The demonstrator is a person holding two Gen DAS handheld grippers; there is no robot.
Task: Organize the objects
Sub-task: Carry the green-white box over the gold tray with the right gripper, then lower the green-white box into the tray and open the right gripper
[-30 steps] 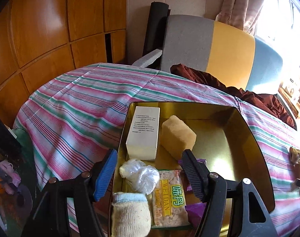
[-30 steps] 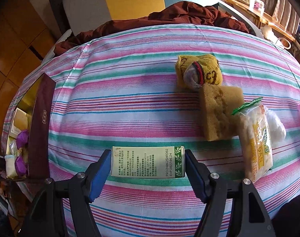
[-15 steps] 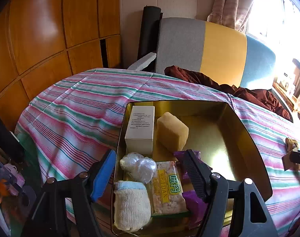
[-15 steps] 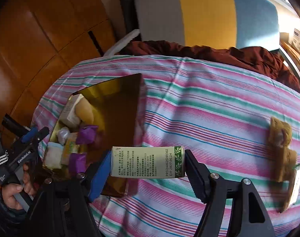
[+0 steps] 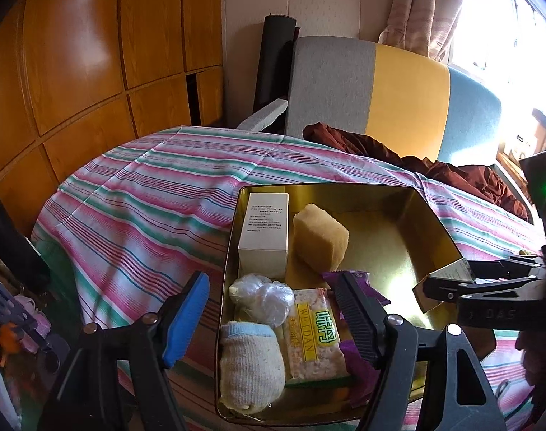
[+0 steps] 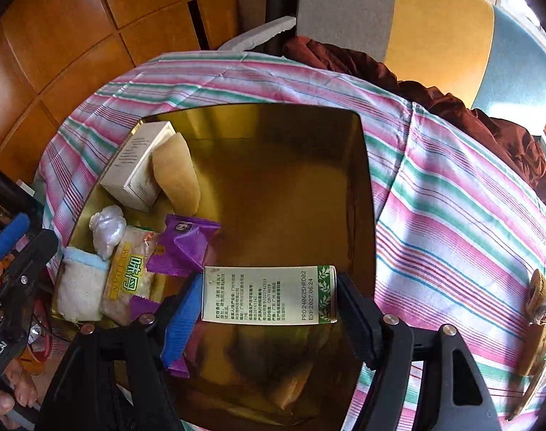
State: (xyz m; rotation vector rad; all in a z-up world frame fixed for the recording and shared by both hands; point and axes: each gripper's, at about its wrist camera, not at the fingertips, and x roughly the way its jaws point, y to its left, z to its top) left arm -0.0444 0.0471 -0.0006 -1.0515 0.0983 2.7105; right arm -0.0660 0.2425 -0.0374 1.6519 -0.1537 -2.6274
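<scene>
The gold tin (image 6: 366, 186) has bare floor across its centre and right side in the right wrist view. Its left side is crowded: a white box (image 6: 136, 168) and a sponge (image 6: 176, 176) at upper left, then a purple wrapper (image 6: 186, 244), a snack packet (image 6: 129, 280) and a sock (image 6: 79, 287) at lower left. The green box (image 6: 269, 294) hangs over the bare floor at frame centre. The striped cloth (image 6: 452, 215) right of the tin is open up to a yellow sock (image 6: 540, 298) at the right edge.
</scene>
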